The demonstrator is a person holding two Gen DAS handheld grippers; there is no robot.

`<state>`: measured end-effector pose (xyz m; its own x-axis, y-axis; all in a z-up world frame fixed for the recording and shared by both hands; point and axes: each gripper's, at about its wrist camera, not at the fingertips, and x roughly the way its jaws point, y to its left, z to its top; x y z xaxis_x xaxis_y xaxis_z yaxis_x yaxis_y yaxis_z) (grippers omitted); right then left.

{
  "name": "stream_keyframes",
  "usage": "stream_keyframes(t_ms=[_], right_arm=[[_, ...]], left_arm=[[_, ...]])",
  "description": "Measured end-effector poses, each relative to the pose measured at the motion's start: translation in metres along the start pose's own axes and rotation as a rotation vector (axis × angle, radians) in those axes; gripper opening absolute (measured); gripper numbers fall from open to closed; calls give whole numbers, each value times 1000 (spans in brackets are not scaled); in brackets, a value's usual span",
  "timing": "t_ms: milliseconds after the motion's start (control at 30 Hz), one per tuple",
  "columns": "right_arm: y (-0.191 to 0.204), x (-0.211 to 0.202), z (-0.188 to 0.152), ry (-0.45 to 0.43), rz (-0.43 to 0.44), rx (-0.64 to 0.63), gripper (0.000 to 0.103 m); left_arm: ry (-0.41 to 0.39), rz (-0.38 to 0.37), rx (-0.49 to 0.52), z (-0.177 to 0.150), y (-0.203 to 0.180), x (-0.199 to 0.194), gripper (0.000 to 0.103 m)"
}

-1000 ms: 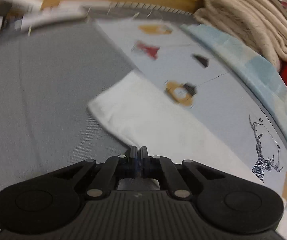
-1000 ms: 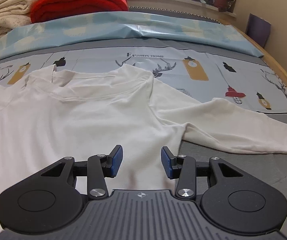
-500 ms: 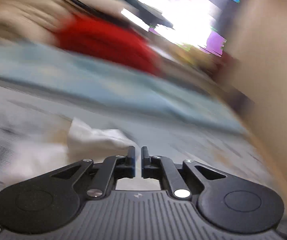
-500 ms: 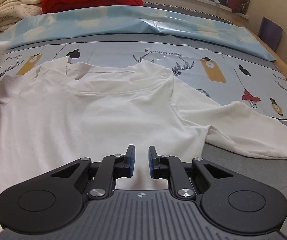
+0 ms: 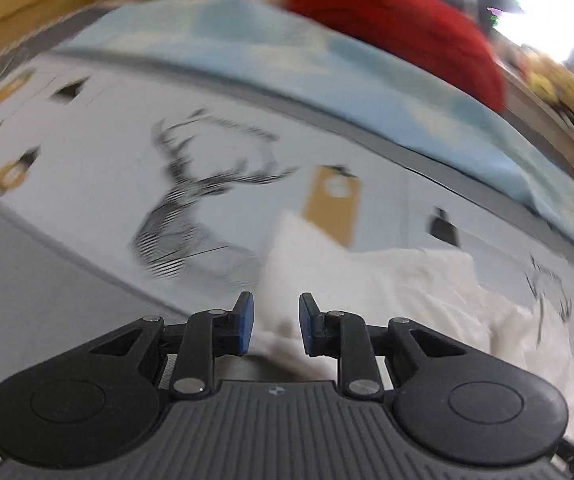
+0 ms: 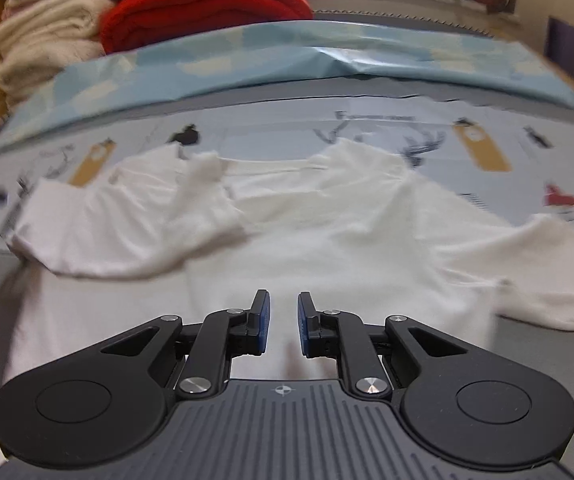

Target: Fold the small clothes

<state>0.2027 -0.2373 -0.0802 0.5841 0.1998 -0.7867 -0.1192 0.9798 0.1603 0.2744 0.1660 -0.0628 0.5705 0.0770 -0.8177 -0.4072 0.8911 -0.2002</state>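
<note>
We hold both grippers released over the white shirt (image 6: 327,240): left gripper (image 5: 273,328), right gripper (image 6: 283,326).

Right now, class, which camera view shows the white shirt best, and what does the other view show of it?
The right wrist view: the white shirt lies spread across the bed, with collar, body and both sleeves visible, one sleeve folded inward. The left wrist view is blurred and shows only a crumpled part of the shirt beyond the open fingers.

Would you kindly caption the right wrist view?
Open right hand-held gripper above white shirt, one sleeve folded inward.
</note>
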Motion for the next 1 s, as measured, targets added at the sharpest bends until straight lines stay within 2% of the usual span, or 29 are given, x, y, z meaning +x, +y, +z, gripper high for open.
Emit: stream_keyframes(t_ms=[100,233,467,500,533,567,667,733,800,867,900,1000], right_arm=[[4,17,12,-9,87,107,16],[4,47,25,-16,173,248,19],[-3,99,29,44,200,412,22],[-4,101,31,37,209,425,13],[-4,99,33,13,217,421,5],[-3,94,35,-18,221,403,2],[1,66,48,-143,243,352,2],[-1,35,56,-263,236,339,2],[-10,6,59,-381,213,357,2],[-20,-13,58,-461,124,368,2],[-27,-16,56,-470,41,369,2],[-60,-3,50,-381,-167,427,2]], left_arm=[[5,-4,-47,12,16,-1,26],[-4,1,-16,16,18,-11,29],[9,8,31,21,10,-14,29],[8,11,32,22,8,-13,29],[8,13,32,23,7,-12,29],[8,14,32,24,5,-11,29],[10,13,32,25,-2,-11,29],[10,4,30,25,-7,-13,29],[10,-7,28,25,-12,-13,29],[15,-8,31,24,-18,-11,29],[21,-8,32,23,-21,-8,29],[53,-19,33,19,-30,1,29]])
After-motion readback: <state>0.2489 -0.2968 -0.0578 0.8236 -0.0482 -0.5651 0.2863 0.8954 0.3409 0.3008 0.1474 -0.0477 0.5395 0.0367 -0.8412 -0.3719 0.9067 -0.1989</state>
